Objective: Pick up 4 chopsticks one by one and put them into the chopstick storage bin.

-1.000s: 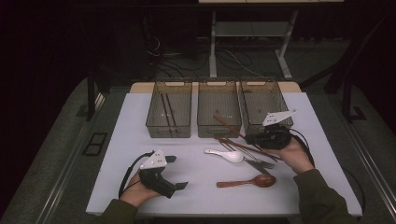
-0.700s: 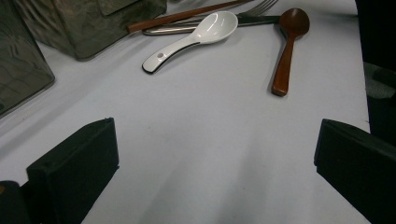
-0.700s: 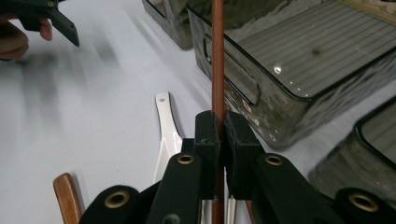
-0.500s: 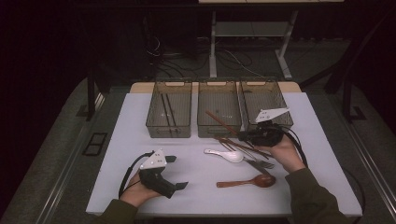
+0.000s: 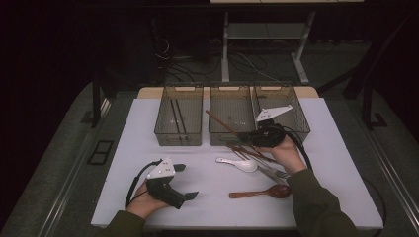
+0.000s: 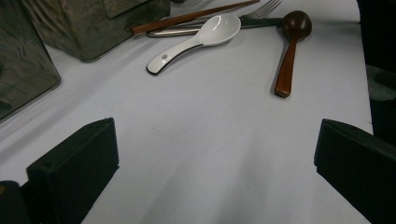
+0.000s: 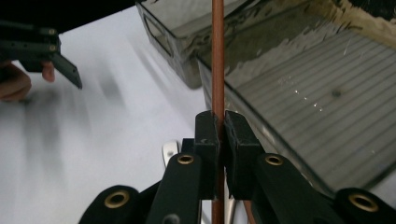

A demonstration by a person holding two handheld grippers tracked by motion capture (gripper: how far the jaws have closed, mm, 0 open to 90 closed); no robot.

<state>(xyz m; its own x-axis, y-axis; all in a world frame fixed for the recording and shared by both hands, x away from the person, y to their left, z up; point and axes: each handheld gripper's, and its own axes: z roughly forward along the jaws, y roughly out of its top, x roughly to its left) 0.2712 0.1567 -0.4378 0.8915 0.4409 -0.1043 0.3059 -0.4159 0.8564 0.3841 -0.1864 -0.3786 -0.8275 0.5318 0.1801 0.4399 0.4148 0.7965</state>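
- My right claw (image 7: 217,128) pinches a slim, straight, reddish-brown chopstick (image 5: 221,123), lifted slantwise over the middle basket (image 5: 231,139).
- My left claw (image 5: 185,181) rests spread on the white worktop (image 5: 341,163), holding nothing.

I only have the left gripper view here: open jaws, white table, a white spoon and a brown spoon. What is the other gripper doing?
Observer: The right gripper is shut on a brown chopstick.
Operator: Where is it holding it?
Observer: In the high view the chopstick slants over the middle bin.
Operator: Anything already sorted?
Observer: The left bin holds dark sticks.
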